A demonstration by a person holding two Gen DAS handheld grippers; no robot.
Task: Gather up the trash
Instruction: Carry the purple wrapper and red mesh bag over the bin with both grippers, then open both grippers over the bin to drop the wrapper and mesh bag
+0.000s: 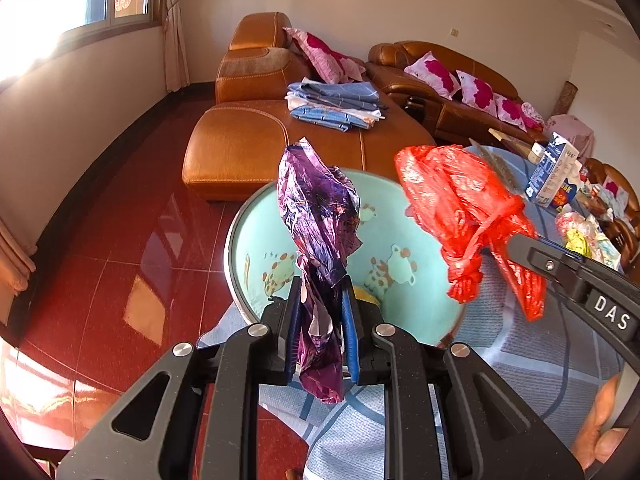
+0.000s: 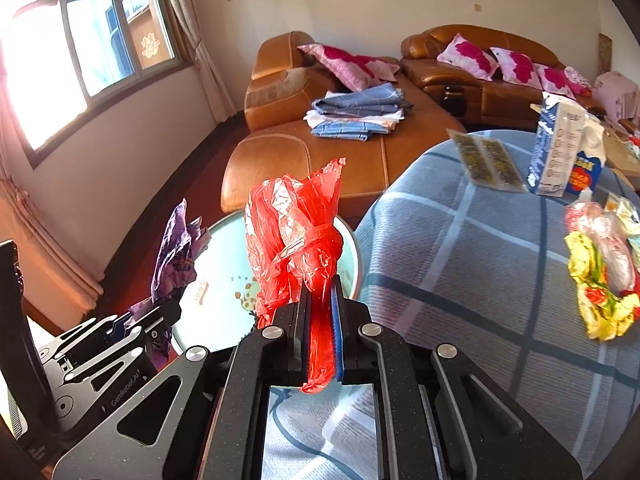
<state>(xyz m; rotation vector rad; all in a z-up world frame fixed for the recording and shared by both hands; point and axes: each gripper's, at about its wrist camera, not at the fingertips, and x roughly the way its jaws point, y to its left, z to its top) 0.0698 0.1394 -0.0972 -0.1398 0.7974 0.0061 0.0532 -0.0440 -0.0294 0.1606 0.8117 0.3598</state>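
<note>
My left gripper is shut on a crumpled purple foil wrapper, which sticks up over the pale green basin with cartoon animals. My right gripper is shut on a knotted red plastic bag, held above the basin's right side. In the left wrist view the red bag hangs to the right, pinched by the right gripper. In the right wrist view the purple wrapper and left gripper appear at the lower left.
A round table with a blue checked cloth holds a milk carton, flat snack packets and crumpled yellow and pink wrappers. Behind stand brown leather sofas with folded cloths and pink pillows. Red tiled floor lies left.
</note>
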